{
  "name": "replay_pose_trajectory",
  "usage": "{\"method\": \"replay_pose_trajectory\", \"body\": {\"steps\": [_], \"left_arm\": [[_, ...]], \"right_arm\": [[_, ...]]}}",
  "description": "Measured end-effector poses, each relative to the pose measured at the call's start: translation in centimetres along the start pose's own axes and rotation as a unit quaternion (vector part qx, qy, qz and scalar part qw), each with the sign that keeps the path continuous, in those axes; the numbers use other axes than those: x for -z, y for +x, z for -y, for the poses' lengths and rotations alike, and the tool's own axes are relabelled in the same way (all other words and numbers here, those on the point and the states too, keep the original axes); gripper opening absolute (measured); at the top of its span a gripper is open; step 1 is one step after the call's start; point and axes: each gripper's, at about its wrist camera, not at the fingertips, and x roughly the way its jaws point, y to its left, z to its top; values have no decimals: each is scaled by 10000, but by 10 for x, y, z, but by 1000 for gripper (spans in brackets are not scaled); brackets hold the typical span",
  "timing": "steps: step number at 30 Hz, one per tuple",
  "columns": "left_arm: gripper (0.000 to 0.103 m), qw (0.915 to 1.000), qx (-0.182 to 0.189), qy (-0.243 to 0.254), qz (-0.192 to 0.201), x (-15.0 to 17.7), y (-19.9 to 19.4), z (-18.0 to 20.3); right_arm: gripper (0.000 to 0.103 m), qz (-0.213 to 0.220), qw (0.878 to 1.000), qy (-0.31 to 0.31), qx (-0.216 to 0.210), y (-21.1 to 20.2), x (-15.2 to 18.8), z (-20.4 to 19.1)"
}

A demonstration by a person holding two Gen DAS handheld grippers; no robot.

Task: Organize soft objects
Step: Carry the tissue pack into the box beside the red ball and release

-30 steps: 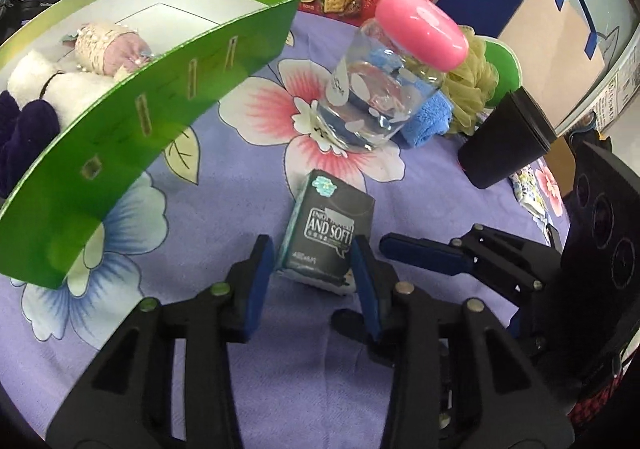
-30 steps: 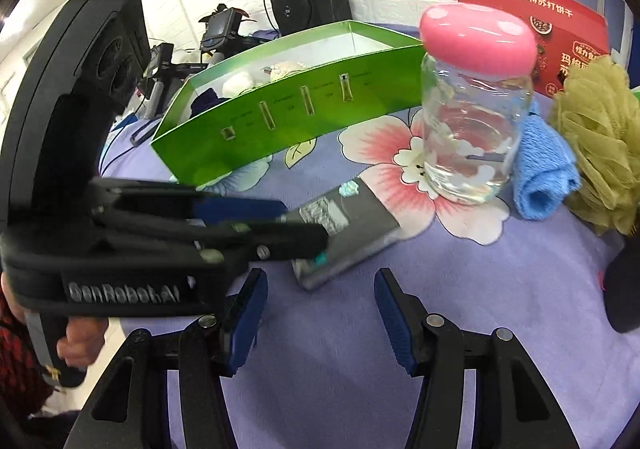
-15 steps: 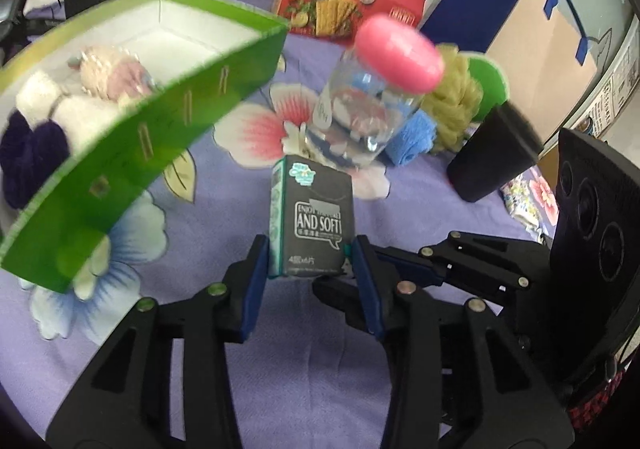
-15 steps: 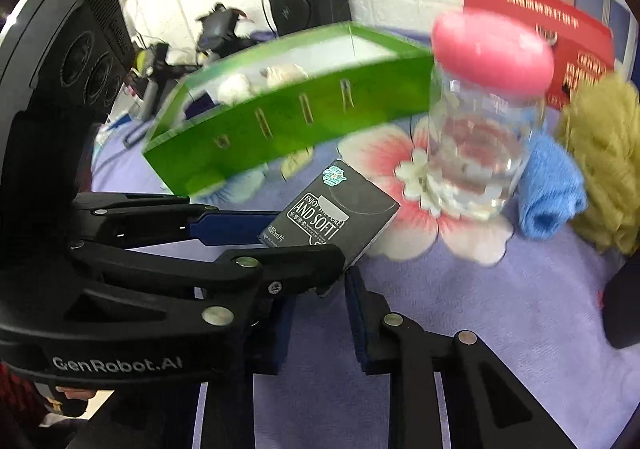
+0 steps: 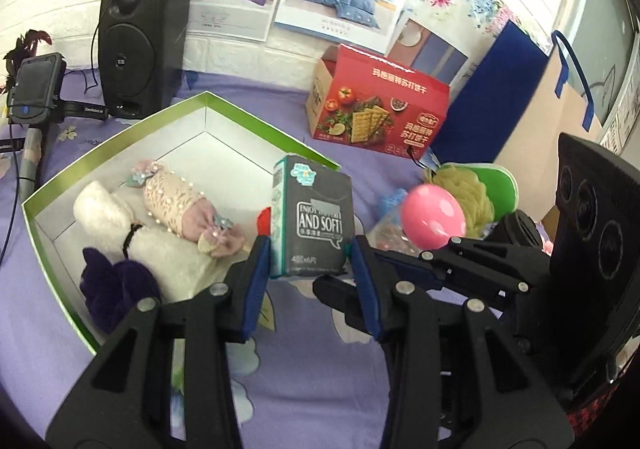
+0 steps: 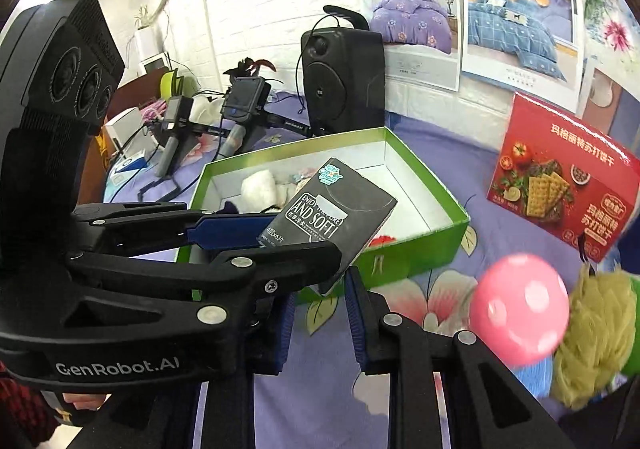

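My left gripper [image 5: 310,261] is shut on a dark grey tissue pack [image 5: 312,221] and holds it upright in the air, over the near edge of the green box [image 5: 52,249]. The pack also shows in the right wrist view [image 6: 328,209], clamped in the left gripper's fingers [image 6: 224,229]. The box holds a white plush roll [image 5: 120,225], a pink lace pouch [image 5: 180,205] and a dark purple plush [image 5: 116,285]. My right gripper [image 6: 320,313] is nearly closed and holds nothing, just below and behind the left one. A yellow bath pouf [image 6: 592,341] and a blue cloth [image 6: 532,377] lie at the right.
A glass jar with a pink lid [image 5: 432,217] stands right of the box. A red cracker box [image 5: 376,105], a black speaker [image 5: 140,45] and a blue bag [image 5: 492,97] stand at the back. A floral purple cloth [image 5: 304,369] covers the table.
My left gripper has lifted the tissue pack off the table and carried it up toward the green box. My right gripper has narrowed and risen alongside.
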Motion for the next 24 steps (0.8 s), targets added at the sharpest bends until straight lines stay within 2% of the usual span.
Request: {"method": "replay_pose_trajectory", "body": {"steps": [6, 17, 19, 21, 23, 24], "left_arm": [[43, 10000, -30, -9, -87, -17, 25, -17], [44, 9989, -286, 13, -360, -30, 59, -40], [52, 9987, -392, 31, -317, -32, 57, -40], [80, 9985, -509, -25, -215, -33, 52, -42], [89, 9973, -726, -127, 2, -33, 42, -44], [92, 9965, -816, -160, 97, -33, 36, -45]], "right_arm": [[24, -227, 9996, 8, 158, 28, -20, 7], [24, -596, 9980, -29, 197, 74, -32, 18], [27, -594, 9980, -78, 225, 76, -33, 18], [35, -618, 9978, -98, 229, 76, -32, 18], [42, -586, 9979, -123, 234, 74, -31, 18], [48, -567, 9980, -147, 237, 72, -31, 17]]}}
